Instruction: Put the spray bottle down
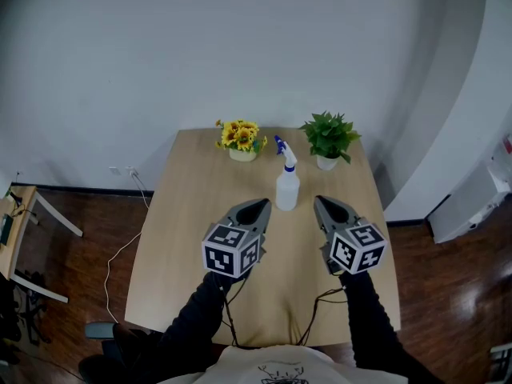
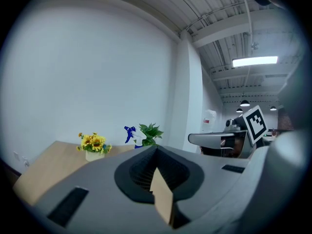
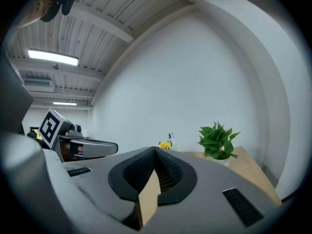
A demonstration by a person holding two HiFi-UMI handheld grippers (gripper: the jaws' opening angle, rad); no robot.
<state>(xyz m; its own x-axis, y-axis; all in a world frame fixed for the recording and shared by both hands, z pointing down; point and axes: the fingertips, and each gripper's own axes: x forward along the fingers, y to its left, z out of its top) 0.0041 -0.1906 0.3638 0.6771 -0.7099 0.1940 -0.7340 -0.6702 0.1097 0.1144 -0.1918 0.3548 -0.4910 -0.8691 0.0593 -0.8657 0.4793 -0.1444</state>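
Observation:
A white spray bottle (image 1: pixel 287 189) with a blue trigger head stands upright on the wooden table (image 1: pixel 184 214), free of both grippers. My left gripper (image 1: pixel 264 204) hovers just to its left and nearer me, jaws shut with nothing between them. My right gripper (image 1: pixel 318 201) hovers to the bottle's right, also shut and holding nothing. In the left gripper view only the bottle's blue head (image 2: pixel 130 133) shows above my left gripper (image 2: pixel 156 147). In the right gripper view a sliver of the bottle's head (image 3: pixel 170 138) peeks over my right gripper (image 3: pixel 155 150).
A pot of yellow sunflowers (image 1: pixel 242 139) and a green potted plant (image 1: pixel 329 138) stand at the table's far edge behind the bottle. A white wall rises beyond. A cable (image 1: pixel 120 246) trails on the dark wood floor left of the table.

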